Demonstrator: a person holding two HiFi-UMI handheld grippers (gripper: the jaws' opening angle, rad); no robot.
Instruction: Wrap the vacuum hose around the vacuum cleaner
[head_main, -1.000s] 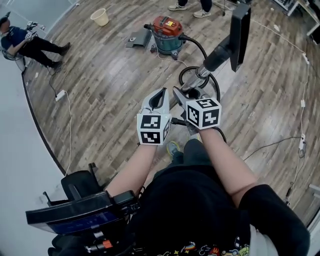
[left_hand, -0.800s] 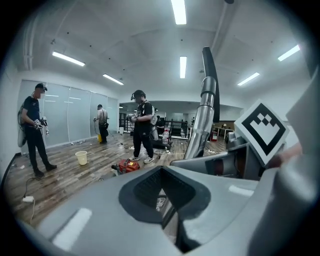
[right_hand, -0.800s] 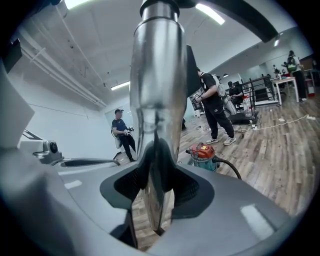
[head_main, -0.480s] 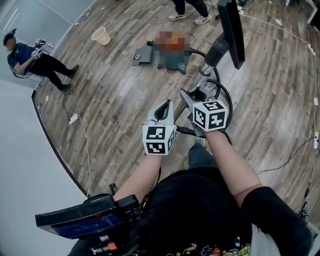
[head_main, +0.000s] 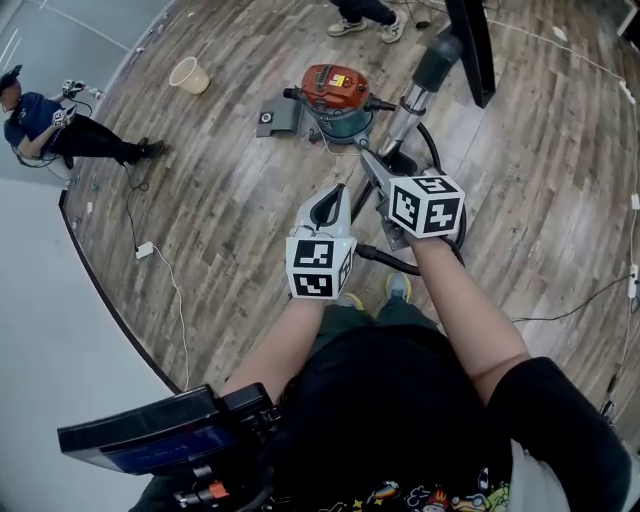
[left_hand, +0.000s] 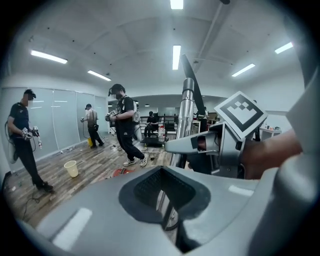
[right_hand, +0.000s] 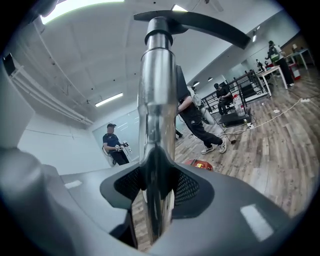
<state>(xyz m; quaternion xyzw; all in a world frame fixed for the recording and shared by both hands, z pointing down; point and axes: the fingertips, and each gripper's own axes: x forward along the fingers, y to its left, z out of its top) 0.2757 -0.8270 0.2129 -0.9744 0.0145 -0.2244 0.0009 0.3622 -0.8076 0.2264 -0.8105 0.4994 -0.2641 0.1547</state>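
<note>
The red-lidded vacuum cleaner (head_main: 335, 92) stands on the wood floor ahead. Its black hose (head_main: 386, 259) runs from the canister, loops on the floor behind my right hand and passes between both grippers. My right gripper (head_main: 374, 172) is shut on the metal wand (head_main: 404, 112), which points up and away with the black floor nozzle (head_main: 470, 45) at its end. In the right gripper view the wand (right_hand: 157, 100) rises straight out of the right gripper (right_hand: 156, 196). My left gripper (head_main: 334, 200) is shut and holds nothing, just left of the wand (left_hand: 186, 112); the left gripper (left_hand: 165, 200) looks toward the right gripper (left_hand: 197, 145).
A grey floor tool (head_main: 278, 113) lies left of the vacuum, and a cream bucket (head_main: 188, 74) stands further left. A person (head_main: 45, 125) sits by the left wall. White cables (head_main: 165, 270) trail over the floor. Someone's feet (head_main: 362, 22) are beyond the vacuum.
The person has stepped nearer to the vacuum cleaner, so it appears lower in the head view. The right gripper keeps its hold on the wand; the left stays beside it.
</note>
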